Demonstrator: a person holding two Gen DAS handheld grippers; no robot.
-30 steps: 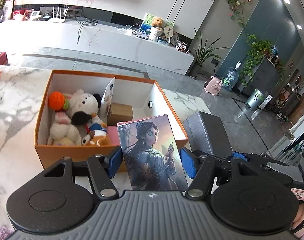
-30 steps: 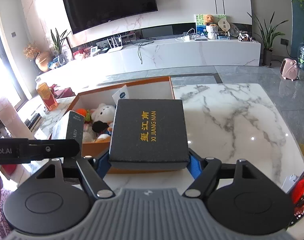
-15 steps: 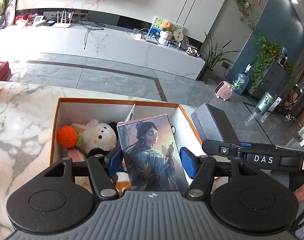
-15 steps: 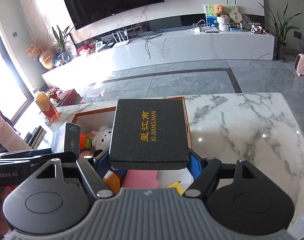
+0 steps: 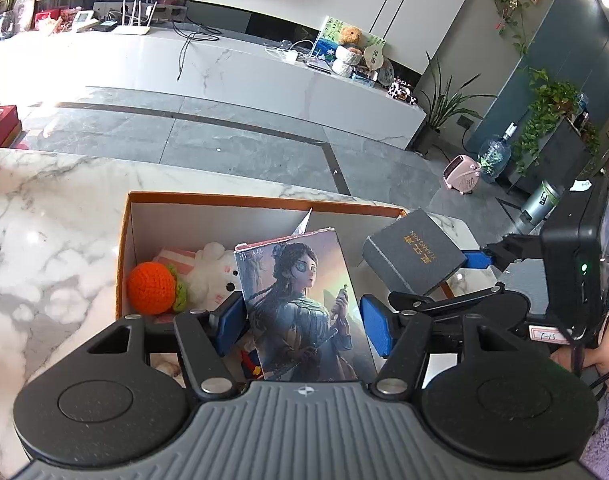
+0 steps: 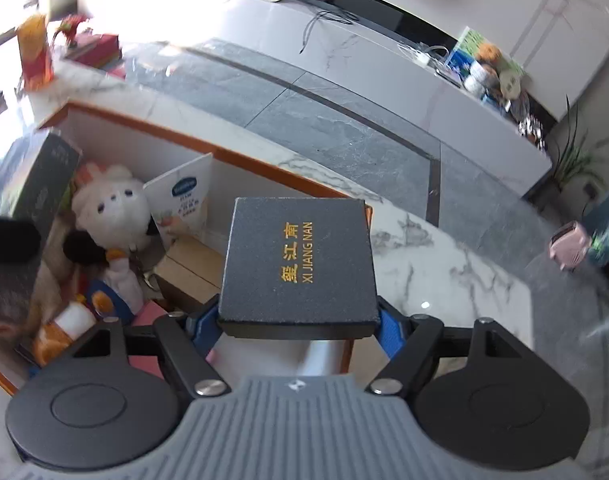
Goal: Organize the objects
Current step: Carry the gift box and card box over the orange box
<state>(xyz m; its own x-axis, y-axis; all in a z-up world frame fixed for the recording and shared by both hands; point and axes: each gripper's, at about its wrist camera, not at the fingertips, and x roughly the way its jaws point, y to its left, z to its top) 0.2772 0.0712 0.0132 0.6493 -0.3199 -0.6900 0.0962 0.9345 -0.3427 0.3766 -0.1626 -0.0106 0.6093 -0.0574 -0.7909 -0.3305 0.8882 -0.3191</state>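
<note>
Orange-rimmed box on the marble counter already holds plush toys and cartons. Left tool grips an illustrated box above it; right tool clamps the black gift box over its right edge. Both remain to be placed.

Left tongs: blue pads, black linkage, silver screws, ribbed grey housing. Lilac sleeve.

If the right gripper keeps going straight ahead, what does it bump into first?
Probably the orange box: its far right rim lies just past the dark gift box that the right gripper holds. Depth is hard to judge.
</note>
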